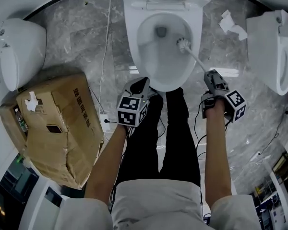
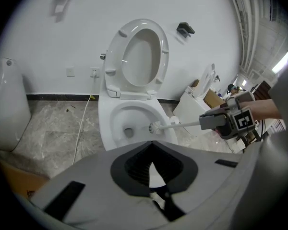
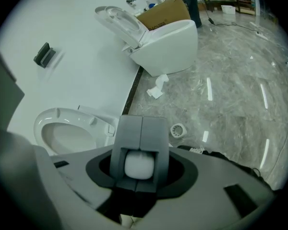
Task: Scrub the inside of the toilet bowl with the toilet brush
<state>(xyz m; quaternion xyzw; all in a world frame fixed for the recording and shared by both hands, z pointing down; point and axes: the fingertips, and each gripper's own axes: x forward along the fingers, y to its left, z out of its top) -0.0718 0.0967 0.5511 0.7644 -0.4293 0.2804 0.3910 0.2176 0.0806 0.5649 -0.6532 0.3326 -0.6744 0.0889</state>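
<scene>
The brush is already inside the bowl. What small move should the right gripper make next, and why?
Probably sweep the brush head down the wall toward the drain opening. The right gripper is shut on the toilet brush, and the head lies against the right inner side of the toilet bowl, so the bottom and left side are not under the bristles.

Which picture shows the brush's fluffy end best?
The head view: it looks straight down into the toilet bowl, so the brush head shows clearly against the bowl's right wall. The left gripper view shows it smaller, from the side. The right gripper view shows only the handle's white end, clamped in the right gripper's tongs.
</scene>
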